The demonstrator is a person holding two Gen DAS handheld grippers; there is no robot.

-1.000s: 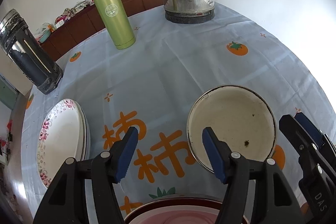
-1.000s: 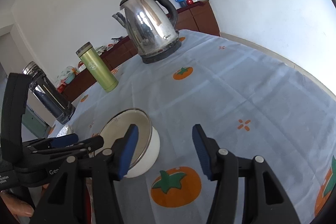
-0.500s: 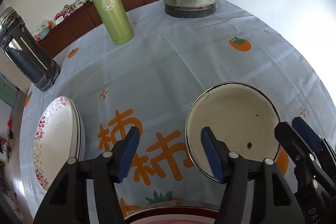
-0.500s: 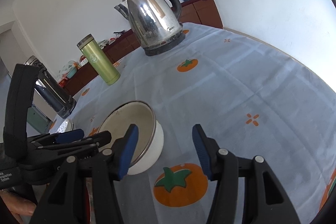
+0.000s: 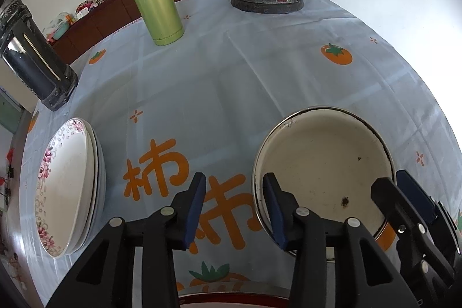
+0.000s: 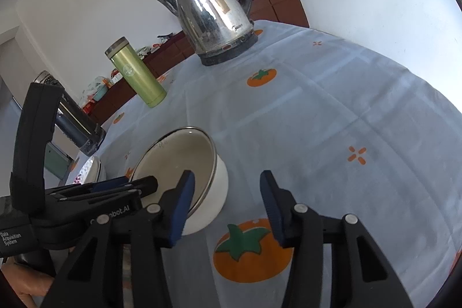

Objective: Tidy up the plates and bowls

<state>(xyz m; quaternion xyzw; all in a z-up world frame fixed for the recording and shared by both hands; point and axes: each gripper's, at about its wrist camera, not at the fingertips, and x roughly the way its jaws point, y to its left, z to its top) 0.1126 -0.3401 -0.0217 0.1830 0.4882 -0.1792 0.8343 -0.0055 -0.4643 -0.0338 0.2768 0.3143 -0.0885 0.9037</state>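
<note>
The bowl [image 5: 323, 163] sits upright on the surface [image 5: 231, 82], near side, right of the orange characters. It looks like enamelled metal w/ a thin dark rim: prob. light, stiff, slick inside and out, and apt to chip if knocked. Best hold is a pinch across the rim wall, one finger inside, one outside. A few dark specks lie inside it.

The plates [image 5: 69, 186], a stack w/ floral edges, lie at the left edge of the surface, well apart from the bowl. They look ceramic, so heavier and fragile; they'd want a grip at the rim edge, no sliding. A red-rimmed dish [image 5: 231, 299] shows only as a sliver at the bottom.

L gripper [image 5: 234, 205]: fingers apart, empty, low over the surface. Its right finger overlaps the bowl's near-left rim in view; can't tell if it touches. R gripper [image 6: 225, 201]: fingers also apart and empty, pointing fwd over the cloth. Its left finger [image 6: 182, 204] is over the bowl's [image 6: 184, 175] near rim, the right one outside, near an orange print. From the left cam the R gripper [image 5: 404, 201] reaches in at the bowl's right side.

Likely next: close on the bowl rim and lift.
</note>
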